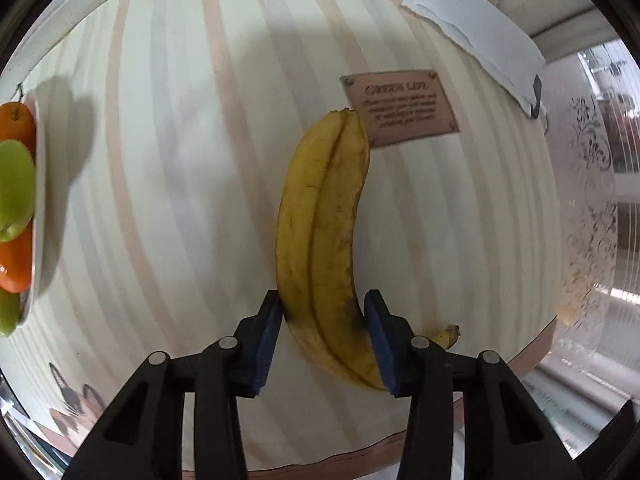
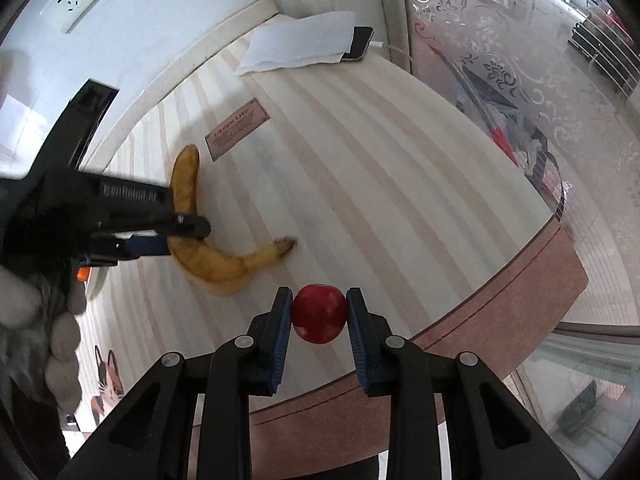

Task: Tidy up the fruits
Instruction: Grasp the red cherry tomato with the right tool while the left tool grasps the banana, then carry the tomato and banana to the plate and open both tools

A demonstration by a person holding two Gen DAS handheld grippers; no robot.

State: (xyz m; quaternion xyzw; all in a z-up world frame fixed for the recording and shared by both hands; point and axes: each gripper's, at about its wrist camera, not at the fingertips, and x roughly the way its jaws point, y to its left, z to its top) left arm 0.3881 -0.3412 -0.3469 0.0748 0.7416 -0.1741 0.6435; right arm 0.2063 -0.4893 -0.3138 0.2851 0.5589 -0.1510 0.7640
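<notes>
Claw (image 2: pixel 319 314) downward, clamping red apple (image 2: pixel 319 312)

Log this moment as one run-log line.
left gripper: shut on banana | right gripper: shut on red fruit | plate: holds orange, green fruit

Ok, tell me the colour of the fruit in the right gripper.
Red; clearest in the right wrist view.

Two bananas (image 1: pixel 320 240) joined at one stem. One red apple (image 2: pixel 319 313). On the white plate (image 1: pixel 38 216) at the frame edge: two orange fruits (image 1: pixel 16 128) and two green fruits (image 1: pixel 15 188) in view, the rest cut off. One folded white paper (image 2: pixel 298 46). One phone (image 2: pixel 360 44) under it. One printed label (image 1: pixel 400 106). Two grippers: left (image 1: pixel 324 336), right (image 2: pixel 319 332).
</notes>
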